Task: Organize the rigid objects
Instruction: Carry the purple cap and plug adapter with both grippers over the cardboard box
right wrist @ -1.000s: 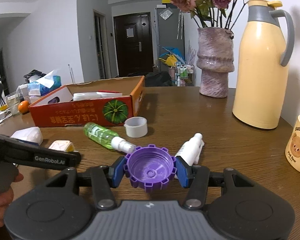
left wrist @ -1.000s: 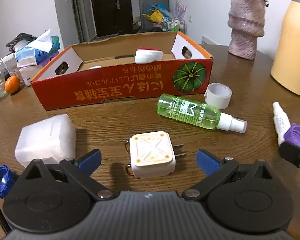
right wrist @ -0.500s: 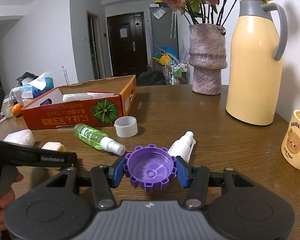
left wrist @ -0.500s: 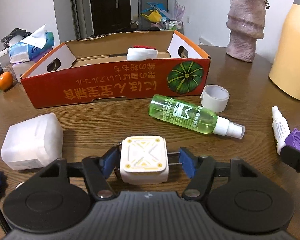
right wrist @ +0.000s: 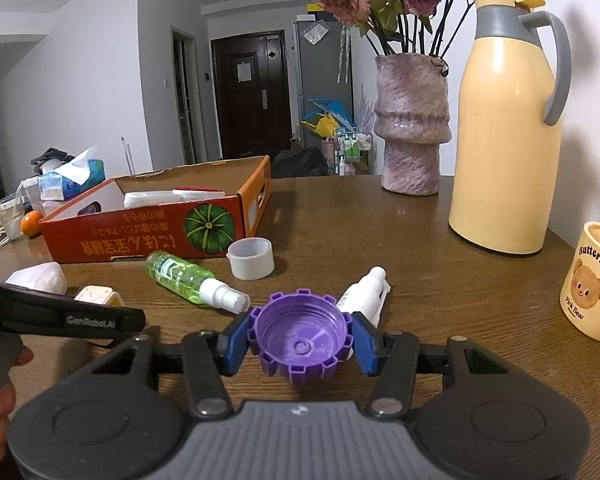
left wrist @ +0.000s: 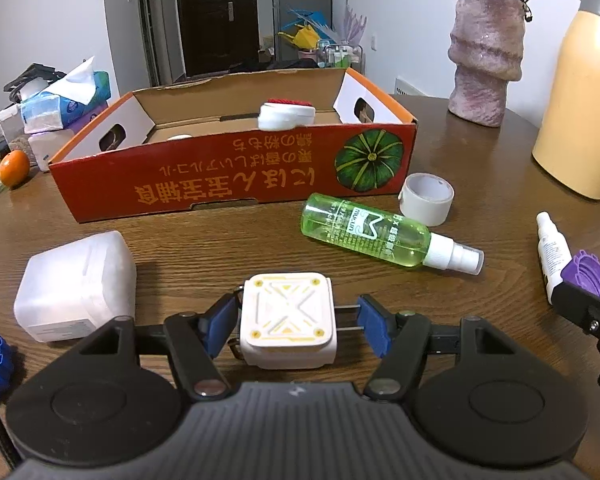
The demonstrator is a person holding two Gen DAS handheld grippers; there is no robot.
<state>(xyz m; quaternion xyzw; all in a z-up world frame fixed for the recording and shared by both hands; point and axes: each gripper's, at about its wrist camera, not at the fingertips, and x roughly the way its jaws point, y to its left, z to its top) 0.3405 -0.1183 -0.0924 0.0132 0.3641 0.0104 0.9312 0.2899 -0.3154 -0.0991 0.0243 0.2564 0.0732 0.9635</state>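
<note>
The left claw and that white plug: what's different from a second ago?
The left gripper closed from wide open onto the white plug, one pad on its body, the other on its prongs. The right gripper kept holding the purple cap; bottles, tape and box stayed put.

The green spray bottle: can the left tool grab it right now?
Probably not yet. The left tool is already shut on the white charger. The green spray bottle lies unblocked just beyond, but the charger must go first.

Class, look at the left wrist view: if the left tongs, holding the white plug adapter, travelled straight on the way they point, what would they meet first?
Probably the bare table, since the left tongs tilt downward; beyond it stands the red cardboard box. Depth is uncertain.
</note>
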